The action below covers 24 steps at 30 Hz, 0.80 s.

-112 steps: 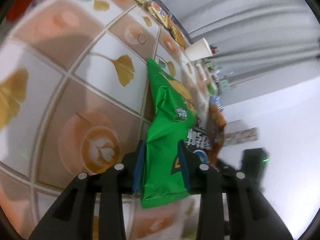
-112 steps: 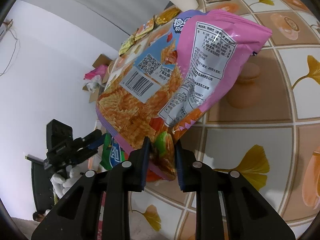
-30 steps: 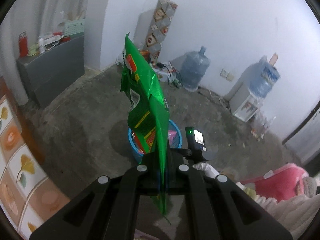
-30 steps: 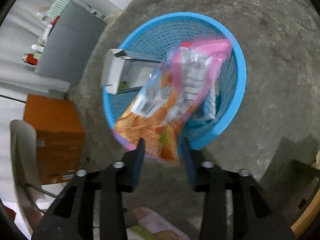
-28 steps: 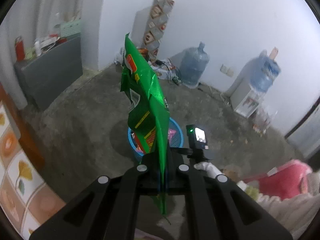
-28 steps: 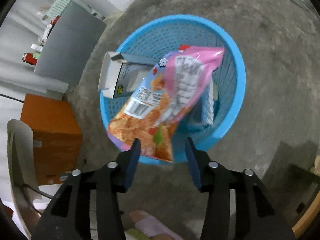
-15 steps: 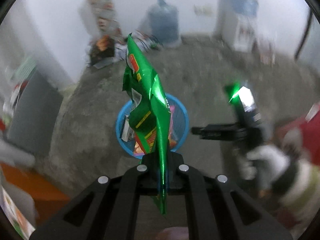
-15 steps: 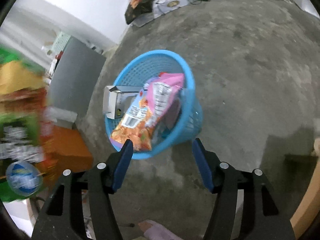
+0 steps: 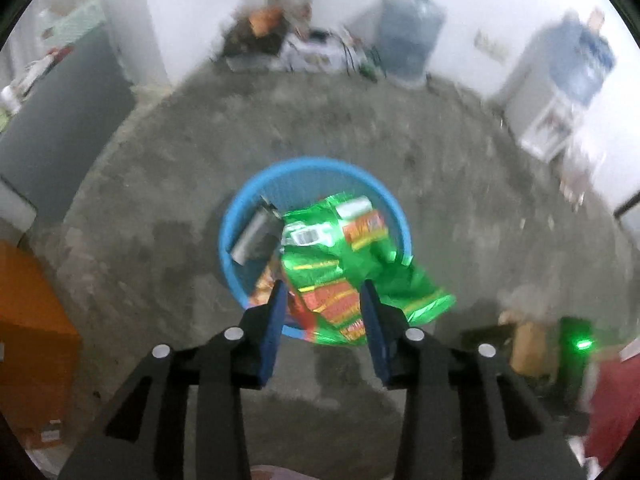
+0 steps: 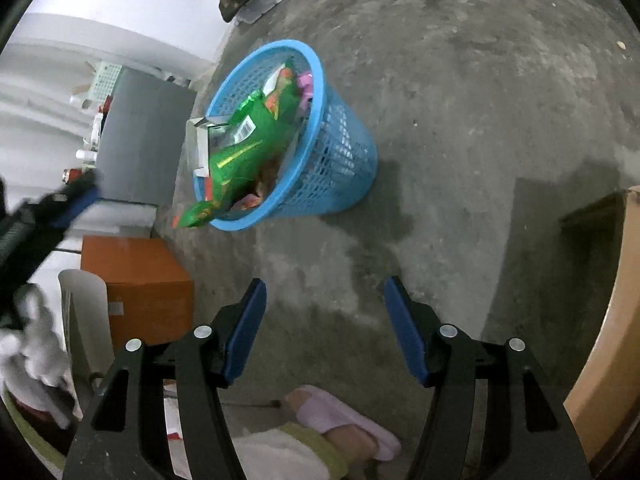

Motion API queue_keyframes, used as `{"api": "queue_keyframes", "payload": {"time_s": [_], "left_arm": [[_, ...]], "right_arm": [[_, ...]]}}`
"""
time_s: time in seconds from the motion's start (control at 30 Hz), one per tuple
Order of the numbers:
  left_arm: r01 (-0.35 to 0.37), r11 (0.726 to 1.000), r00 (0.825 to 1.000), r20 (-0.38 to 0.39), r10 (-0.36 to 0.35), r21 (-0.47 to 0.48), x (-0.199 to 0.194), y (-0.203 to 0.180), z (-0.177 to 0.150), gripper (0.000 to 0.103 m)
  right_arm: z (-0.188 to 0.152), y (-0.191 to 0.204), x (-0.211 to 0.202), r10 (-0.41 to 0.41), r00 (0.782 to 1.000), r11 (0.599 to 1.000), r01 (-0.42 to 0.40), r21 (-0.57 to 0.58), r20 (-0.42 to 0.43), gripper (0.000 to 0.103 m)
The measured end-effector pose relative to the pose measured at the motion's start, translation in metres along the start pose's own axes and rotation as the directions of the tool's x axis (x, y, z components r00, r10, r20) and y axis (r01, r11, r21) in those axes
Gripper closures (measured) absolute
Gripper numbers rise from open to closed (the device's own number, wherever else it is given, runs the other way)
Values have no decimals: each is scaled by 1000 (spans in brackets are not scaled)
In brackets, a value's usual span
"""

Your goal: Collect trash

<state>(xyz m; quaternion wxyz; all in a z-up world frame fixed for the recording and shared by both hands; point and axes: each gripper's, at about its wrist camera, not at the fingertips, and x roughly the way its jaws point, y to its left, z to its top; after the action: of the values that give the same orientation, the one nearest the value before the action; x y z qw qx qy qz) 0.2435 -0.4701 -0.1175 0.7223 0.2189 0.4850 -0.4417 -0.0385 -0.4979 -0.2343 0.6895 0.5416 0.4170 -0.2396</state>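
The left gripper (image 9: 322,292) has just been opening; the crinkled green foil snack bag (image 9: 344,268), released, drapes across the blue plastic mesh basket's (image 9: 236,216) near rim at frame centre. Risk: its overhanging end tips it onto the concrete floor (image 9: 160,216). The right gripper (image 10: 324,292) stands open, empty.

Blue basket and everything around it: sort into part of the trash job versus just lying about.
Job: blue basket, green snack bag, white carton, pink bag.
Lying about: orange box, water jug, grey cabinet.

Both claws (image 9: 322,292) (image 10: 325,294) agape, empty
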Motion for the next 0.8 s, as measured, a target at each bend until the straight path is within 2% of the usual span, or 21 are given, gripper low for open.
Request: {"api": "queue_keyframes", "payload": {"time_s": [0.07, 0.13, 0.27, 0.33, 0.37, 0.47, 0.57, 0.63, 0.67, 0.7, 0.8], "left_arm": [[10, 1000, 999, 52, -10, -16, -34, 7, 5, 66], [22, 1000, 990, 137, -21, -6, -87, 11, 2, 65], [24, 1000, 960, 278, -22, -3, -184, 13, -34, 47], [21, 1000, 940, 342, -14, -16, -231, 15, -64, 38], [12, 1000, 930, 366, -1, -27, -254, 15, -84, 33], [-18, 996, 918, 394, 50, -84, -299, 17, -136, 22], [-41, 983, 892, 435, 118, -181, -337, 22, -186, 12], [-40, 953, 848, 494, 191, -300, -366, 27, -230, 8], [-44, 942, 838, 500, 216, -334, -374, 29, -244, 6], [-65, 922, 825, 500, 265, -382, -385, 31, -264, 6], [-110, 853, 781, 487, 392, -510, -406, 36, -313, 6]], "right_arm": [[1, 10, -10, 17, 1000, 1000, -16, -17, 19, 44], [0, 28, -26, 38, 998, 998, -35, -61, 54, 44], [-11, 72, -62, 72, 989, 982, -48, -184, 128, 44], [-20, 91, -79, 89, 983, 970, -49, -239, 158, 44], [-29, 108, -93, 107, 977, 955, -50, -291, 185, 43], [-57, 149, -130, 159, 956, 904, -40, -425, 248, 39], [-93, 188, -163, 226, 925, 829, -19, -559, 304, 29], [-123, 215, -183, 281, 900, 764, 0, -645, 332, 19], [-136, 225, -191, 305, 889, 735, 9, -679, 341, 11], [-154, 238, -202, 336, 871, 698, 25, -715, 358, 7], [-191, 260, -217, 384, 841, 632, 62, -773, 382, 7]]}}
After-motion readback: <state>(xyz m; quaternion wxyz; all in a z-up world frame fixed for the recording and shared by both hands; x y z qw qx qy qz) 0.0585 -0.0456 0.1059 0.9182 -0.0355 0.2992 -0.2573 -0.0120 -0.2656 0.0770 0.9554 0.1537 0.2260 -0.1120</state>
